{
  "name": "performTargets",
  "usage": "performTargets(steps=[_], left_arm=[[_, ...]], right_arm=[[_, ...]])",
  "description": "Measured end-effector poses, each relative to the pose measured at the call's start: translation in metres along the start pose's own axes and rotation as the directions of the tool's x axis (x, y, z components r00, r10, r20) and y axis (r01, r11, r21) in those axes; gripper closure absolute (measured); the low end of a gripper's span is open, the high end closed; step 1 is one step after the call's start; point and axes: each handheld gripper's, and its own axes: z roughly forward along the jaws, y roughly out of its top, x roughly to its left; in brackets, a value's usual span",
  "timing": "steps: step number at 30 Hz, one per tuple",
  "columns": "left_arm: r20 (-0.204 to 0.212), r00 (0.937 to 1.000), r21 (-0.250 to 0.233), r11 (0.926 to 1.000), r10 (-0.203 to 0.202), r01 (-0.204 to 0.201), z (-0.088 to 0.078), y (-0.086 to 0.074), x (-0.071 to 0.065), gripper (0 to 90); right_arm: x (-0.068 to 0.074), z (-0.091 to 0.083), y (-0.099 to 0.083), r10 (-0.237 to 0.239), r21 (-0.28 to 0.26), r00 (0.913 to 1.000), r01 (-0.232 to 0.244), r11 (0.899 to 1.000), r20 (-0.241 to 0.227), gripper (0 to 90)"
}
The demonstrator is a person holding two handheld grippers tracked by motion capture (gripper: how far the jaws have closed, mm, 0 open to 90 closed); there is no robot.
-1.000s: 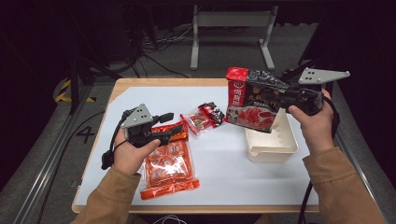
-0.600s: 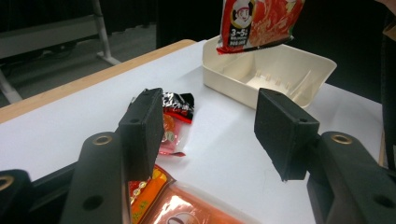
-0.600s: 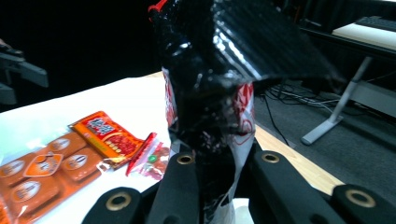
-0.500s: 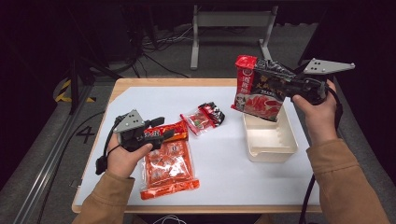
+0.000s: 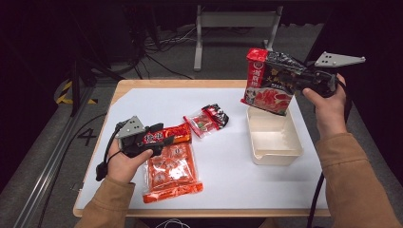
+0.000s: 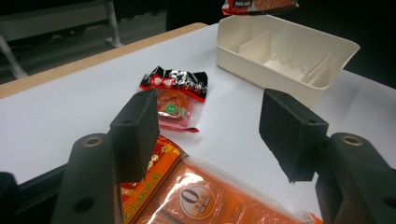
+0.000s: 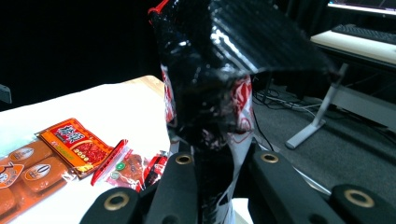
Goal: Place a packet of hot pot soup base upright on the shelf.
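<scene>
Over the far right corner of the table, my right claw is clamped tight on the black top edge of a big red & black bag, which hangs in the air just above the far end of the cream tray. Bag isn't touching the tray. In the right gripper view the bag's crumpled black foil is pinched between my jaws. Near the left edge, my left claw sits low over the top end of the orange packet; jaws have just been opening, now wide apart w/ nothing gripped, the packet lying under them. Small red packet lies btw the orange packet & the tray.
</scene>
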Motion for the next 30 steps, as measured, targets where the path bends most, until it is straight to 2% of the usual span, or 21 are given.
performTargets(steps=[4,5,9,16,21,22,30], left_arm=[[-0.005,1.0000,0.003,1.0000,-0.004,0.004,-0.002,-0.002,0.001,38.5],[-0.008,1.0000,0.006,1.0000,0.004,-0.004,-0.003,-0.003,0.002,38.4],[-0.013,0.9999,0.011,0.9999,-0.008,0.008,-0.005,-0.006,0.003,38.2],[-0.029,0.9993,0.015,0.9996,-0.021,0.022,-0.011,-0.011,0.005,37.9],[-0.027,0.9989,0.016,0.9991,-0.039,0.040,-0.011,-0.013,0.007,37.8],[-0.026,0.9991,0.018,0.9993,-0.032,0.033,-0.011,-0.013,0.007,37.8],[-0.021,0.9993,0.016,0.9994,-0.030,0.030,-0.008,-0.012,0.008,37.8]], right_arm=[[-0.007,0.001,0.000,-0.035,-0.013,0.9992,0.035,0.999,-0.020,85.0],[-0.008,0.002,-0.001,-0.036,-0.016,0.9991,0.036,0.999,-0.024,85.0],[-0.013,0.004,-0.003,-0.036,-0.016,0.9987,0.035,0.999,-0.036,85.0],[-0.022,0.009,-0.011,-0.028,-0.011,0.9994,0.027,1.000,-0.020,84.9],[-0.028,0.014,-0.019,-0.059,-0.026,0.9982,0.059,0.998,-0.003,84.9],[-0.029,0.014,-0.021,-0.061,-0.027,0.9981,0.061,0.998,-0.001,84.9],[-0.034,0.018,-0.032,-0.051,-0.018,0.9986,0.050,0.999,-0.018,84.7]])
